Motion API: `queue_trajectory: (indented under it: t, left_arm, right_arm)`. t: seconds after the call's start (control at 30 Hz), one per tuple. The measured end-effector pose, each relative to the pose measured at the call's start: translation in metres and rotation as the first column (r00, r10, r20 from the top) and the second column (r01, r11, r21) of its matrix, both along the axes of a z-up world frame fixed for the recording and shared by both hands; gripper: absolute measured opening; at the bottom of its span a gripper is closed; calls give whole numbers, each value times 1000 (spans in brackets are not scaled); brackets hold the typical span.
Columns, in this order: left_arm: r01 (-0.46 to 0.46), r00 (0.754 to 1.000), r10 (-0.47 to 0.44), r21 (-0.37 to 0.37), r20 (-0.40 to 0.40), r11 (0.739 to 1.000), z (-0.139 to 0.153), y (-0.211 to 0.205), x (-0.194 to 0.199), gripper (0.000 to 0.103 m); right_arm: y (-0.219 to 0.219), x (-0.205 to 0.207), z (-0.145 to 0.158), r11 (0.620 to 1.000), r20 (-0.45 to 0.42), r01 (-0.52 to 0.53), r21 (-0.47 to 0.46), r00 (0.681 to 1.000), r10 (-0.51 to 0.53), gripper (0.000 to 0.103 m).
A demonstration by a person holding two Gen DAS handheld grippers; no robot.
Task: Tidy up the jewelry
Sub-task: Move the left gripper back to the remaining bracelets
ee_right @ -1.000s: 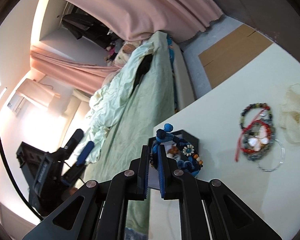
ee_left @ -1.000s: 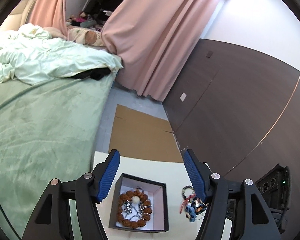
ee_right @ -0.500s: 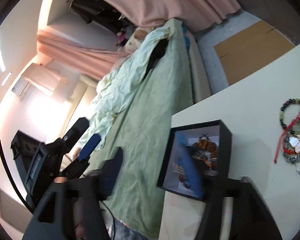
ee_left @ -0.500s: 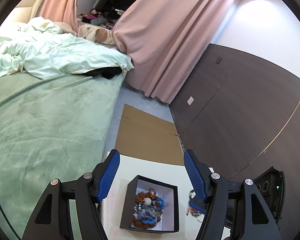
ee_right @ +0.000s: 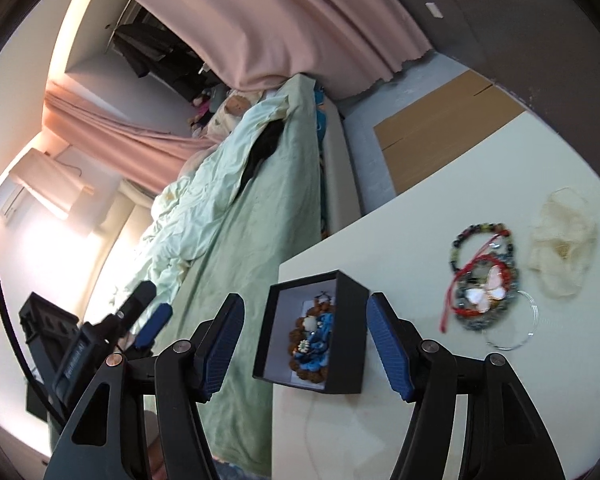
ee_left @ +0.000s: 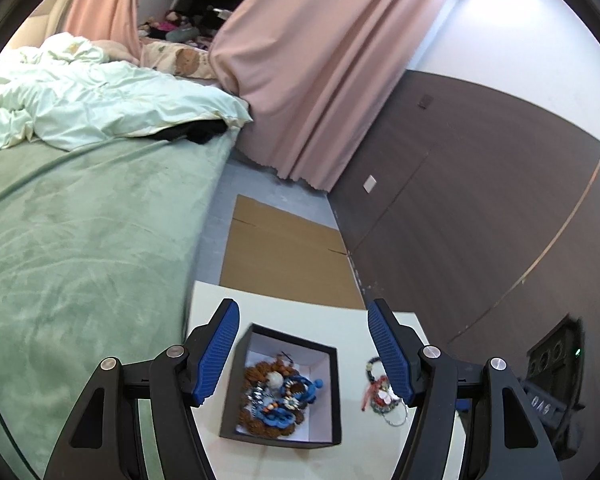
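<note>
Two grippers: both spread wide, nothing between the pads of either.
Right gripper (ee_right: 306,344): jaws apart and empty, hanging above the near table edge, aimed forward and down at the box; the view is rolled, so the bed runs up the left side.
Left gripper (ee_left: 302,350): jaws apart and empty, pointing down at a slant, the box framed between its blue pads; it also shows at the lower left of the right wrist view.
Box (ee_right: 350,300): black, open-topped, white inside, sitting at the table corner beside the bed.
Box contents: brown bead bracelet (ee_left: 260,372) with a blue piece (ee_left: 300,386) lying on top, all inside the walls.
Pile (ee_right: 482,280): loose bracelets with a red cord and a white butterfly charm, on the table (ee_right: 380,432) just right of the box, apart from it.
Wire ring (ee_right: 516,334): thin hoop at the pile's near edge, touching it.
Pouch (ee_right: 562,240): pale sheer cloth just beyond the pile.
Step in hand: likely fetching the next piece from the pile with the right gripper.
Doing it well: come down over one strand only, pinch a bead run rather than the cord, lift slowly so tangled pieces drop free; the thin ring may slip from the pads.
Left's part: could steady the box wall.
Far: green bed (ee_left: 80,240), pink curtain (ee_left: 320,60).
</note>
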State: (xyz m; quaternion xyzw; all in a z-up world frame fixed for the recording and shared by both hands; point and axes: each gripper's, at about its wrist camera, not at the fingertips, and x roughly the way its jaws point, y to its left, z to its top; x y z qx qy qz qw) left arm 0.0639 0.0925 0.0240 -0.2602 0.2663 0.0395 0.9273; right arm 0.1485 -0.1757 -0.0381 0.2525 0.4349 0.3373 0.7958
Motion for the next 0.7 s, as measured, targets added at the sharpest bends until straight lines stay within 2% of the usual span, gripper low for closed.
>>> queue_trajectory:
  t: [0.13,0.47,0.7]
  left_arm:
    - [32,999,-31,24,-5,999,-4,-22,2,72]
    - [105,994,-105,52,-9,993,-5,-63,10,73]
    - [178,984,-177,81,-18,981,-6,-96,22,73]
  right_arm:
    - [-15,0,3,999,-9,36,6,999,-36,64]
    - [-61,-3,11,995,-5,101,-20,995,-101,64]
    - [-97,7,8,989,-52,143,-29,988,-144,64]
